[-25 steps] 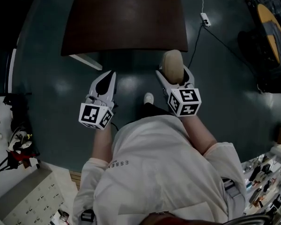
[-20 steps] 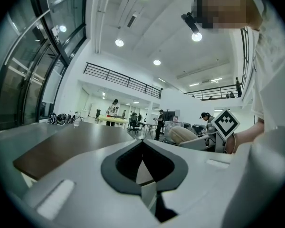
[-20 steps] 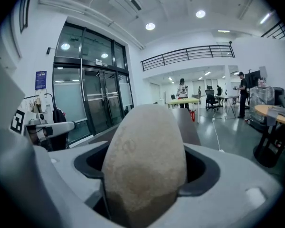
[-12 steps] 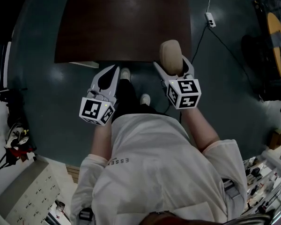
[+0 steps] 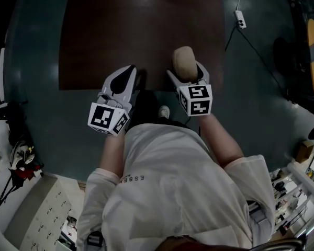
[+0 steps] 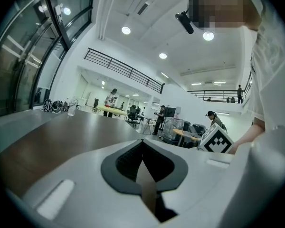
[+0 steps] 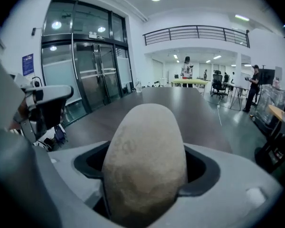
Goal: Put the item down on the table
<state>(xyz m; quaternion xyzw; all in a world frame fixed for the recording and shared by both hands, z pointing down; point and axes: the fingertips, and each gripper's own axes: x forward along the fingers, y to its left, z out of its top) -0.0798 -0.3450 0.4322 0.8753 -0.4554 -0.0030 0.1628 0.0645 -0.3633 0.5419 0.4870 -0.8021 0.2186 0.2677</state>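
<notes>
My right gripper is shut on a beige, egg-shaped potato, which stands up between the jaws over the near edge of the dark brown table. In the right gripper view the potato fills the jaws of the right gripper, with the table stretching ahead. My left gripper is shut with nothing in it, its tips just over the table's near edge. In the left gripper view the left gripper shows its jaws closed together above the table.
A white power strip with its cable lies on the teal floor to the right of the table. A cabinet stands at lower left, clutter at lower right. People and desks are far beyond the table.
Both grippers have come forward from over the floor to the table's near edge. The potato stays held in the right gripper.
</notes>
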